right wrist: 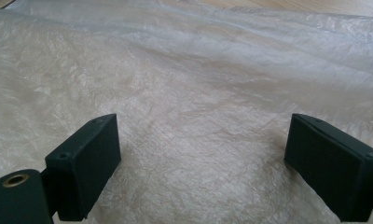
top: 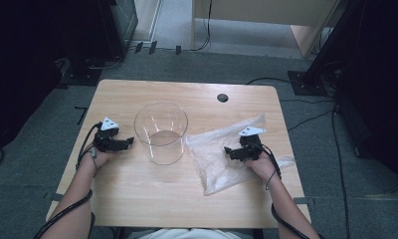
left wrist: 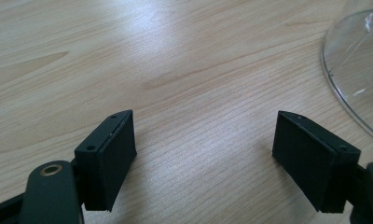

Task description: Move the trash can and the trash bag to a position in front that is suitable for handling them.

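Both tools stand with jaws apart, nothing between them: the left gripper [top: 129, 141] over bare wood at the clear round plastic container's [top: 161, 132] nine o'clock, the right gripper [top: 229, 151] over the crumpled translucent plastic bag [top: 222, 167] at the container's three o'clock. Bag contents are unreadable. Around the light wooden table [top: 152, 199], grey carpet [top: 33, 144] and dark, indistinct stands.
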